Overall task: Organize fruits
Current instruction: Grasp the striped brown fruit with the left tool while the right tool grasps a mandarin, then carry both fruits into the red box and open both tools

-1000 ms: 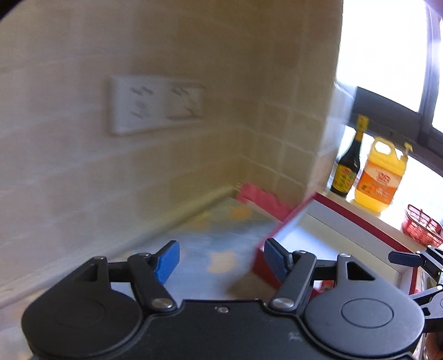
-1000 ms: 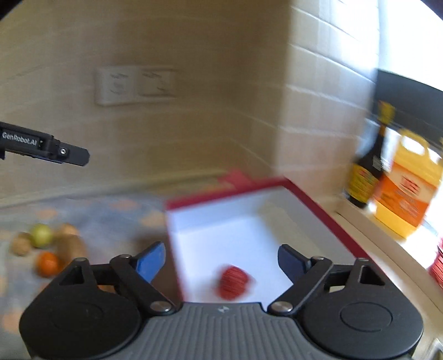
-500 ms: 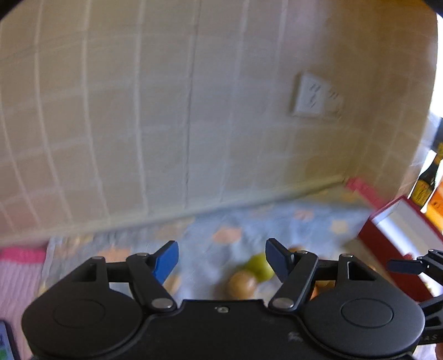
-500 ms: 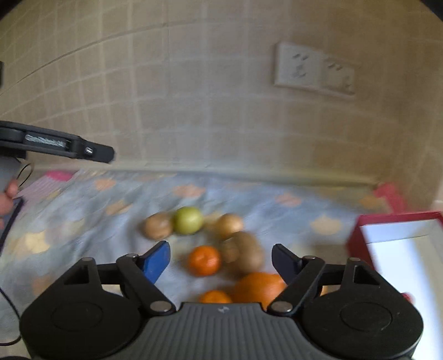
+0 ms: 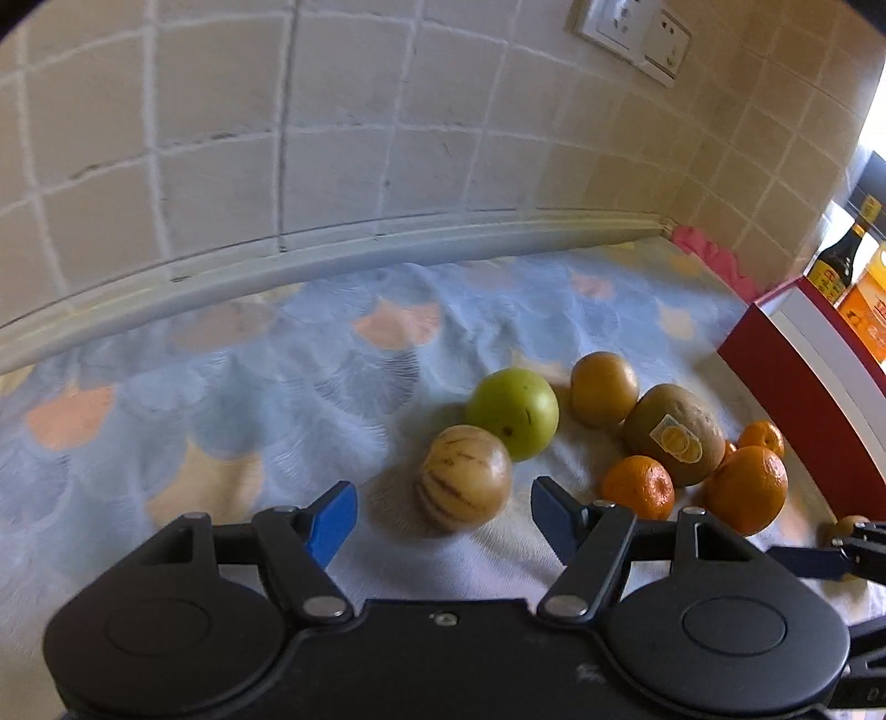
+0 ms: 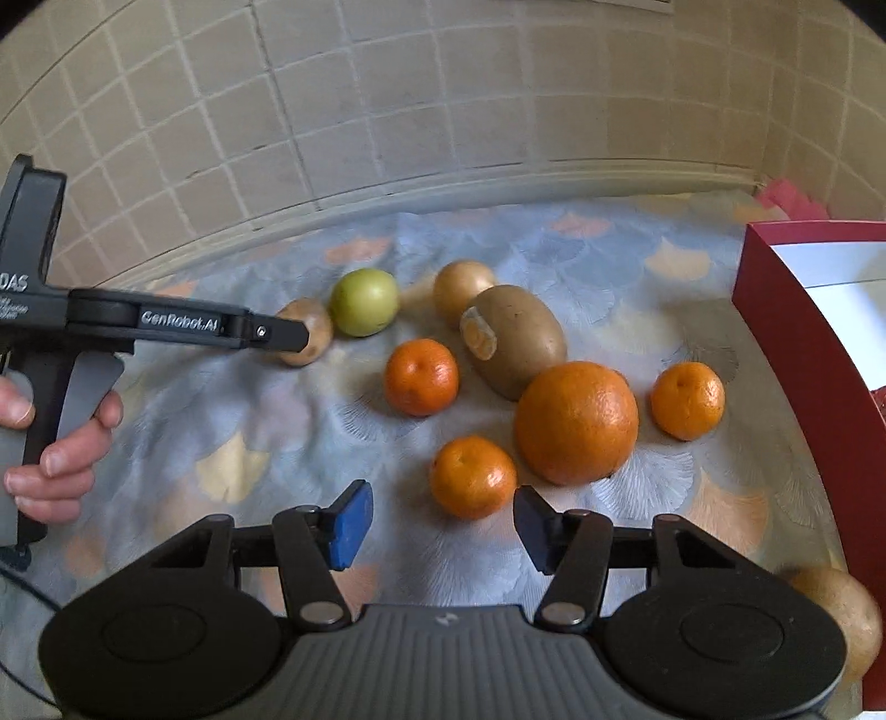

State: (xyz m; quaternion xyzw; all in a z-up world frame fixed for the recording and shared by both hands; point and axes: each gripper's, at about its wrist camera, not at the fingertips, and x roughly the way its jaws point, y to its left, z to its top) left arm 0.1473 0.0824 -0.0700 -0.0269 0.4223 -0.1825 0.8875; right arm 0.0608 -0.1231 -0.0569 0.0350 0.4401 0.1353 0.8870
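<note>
Fruit lies on a blue patterned cloth [image 5: 221,387]. My left gripper [image 5: 440,520] is open, its jaws either side of a striped tan melon [image 5: 464,481]. Behind the melon sit a green apple [image 5: 512,414], a brown round fruit [image 5: 603,389], a kiwi with a sticker [image 5: 674,435] and oranges. My right gripper [image 6: 440,526] is open and empty, just in front of a small mandarin [image 6: 472,476]. A large orange [image 6: 576,421], two more mandarins [image 6: 422,376] [image 6: 688,400], the kiwi [image 6: 515,339] and the apple [image 6: 364,302] lie beyond. The red box [image 6: 797,354] stands at the right.
A tiled wall [image 5: 332,138] with sockets [image 5: 634,39] runs behind the cloth. Sauce and oil bottles [image 5: 836,260] stand beyond the box. Another tan fruit [image 6: 841,615] lies by the box's near corner. The left gripper's body [image 6: 166,324] and a hand [image 6: 55,459] show in the right wrist view.
Both grippers have swung left from the red box and dropped toward the fruit. The left one now straddles the striped melon; the right one faces the mandarin.
</note>
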